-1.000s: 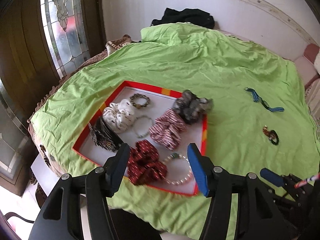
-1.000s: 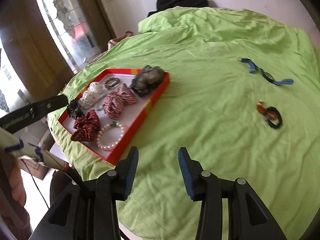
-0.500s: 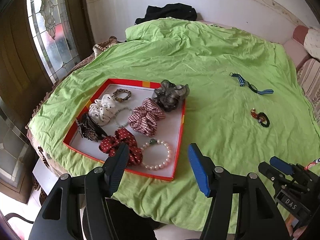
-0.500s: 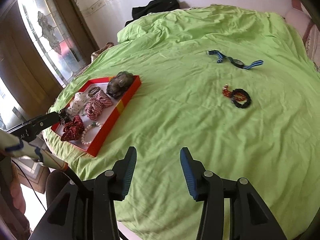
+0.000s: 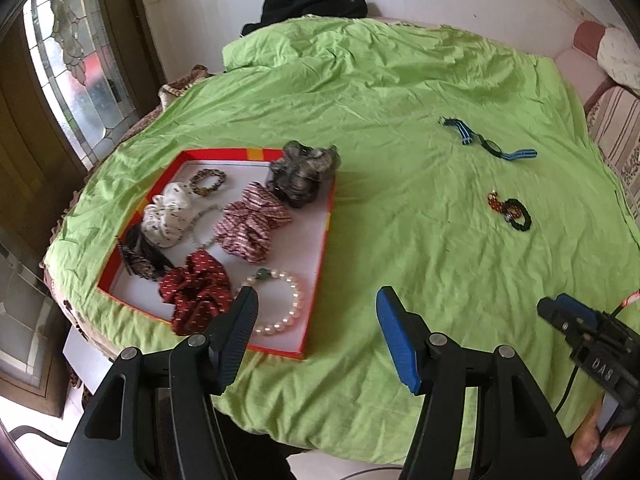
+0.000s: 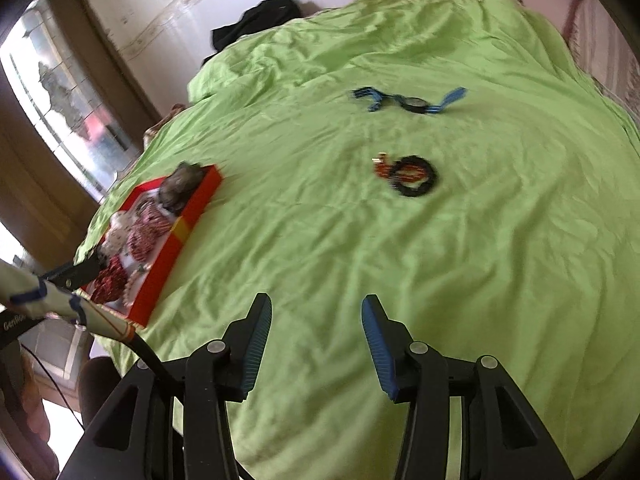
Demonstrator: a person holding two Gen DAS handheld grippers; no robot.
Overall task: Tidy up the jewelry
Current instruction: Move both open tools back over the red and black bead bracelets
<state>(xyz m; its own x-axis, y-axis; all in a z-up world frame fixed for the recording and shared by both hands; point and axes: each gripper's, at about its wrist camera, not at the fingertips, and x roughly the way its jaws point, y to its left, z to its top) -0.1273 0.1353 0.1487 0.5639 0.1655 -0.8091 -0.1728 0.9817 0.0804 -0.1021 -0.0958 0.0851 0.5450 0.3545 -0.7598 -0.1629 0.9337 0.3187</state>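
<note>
A red-rimmed tray [image 5: 326, 236] [image 6: 188, 220] on the green sheet holds several scrunchies, a pearl bracelet [image 5: 280, 304] and small bead bracelets. A black and red bead bracelet [image 5: 512, 212] [image 6: 412, 174] and a blue-strapped watch [image 5: 488, 144] [image 6: 412, 101] lie loose on the sheet to the right. My left gripper [image 5: 316, 308] is open and empty above the tray's near right corner. My right gripper [image 6: 316, 312] is open and empty over bare sheet, well short of the bracelet; it also shows in the left wrist view [image 5: 580, 320].
The green sheet [image 5: 400, 240] covers a round bed. A black garment [image 5: 312, 4] lies at the far edge by the white wall. A stained-glass door [image 5: 68, 76] stands at the left. A striped cushion [image 5: 616, 120] is at the right.
Both grippers have pulled back and swung right. The tray has slid left in both views, and the loose bracelet and watch now sit nearer the middle of the right wrist view.
</note>
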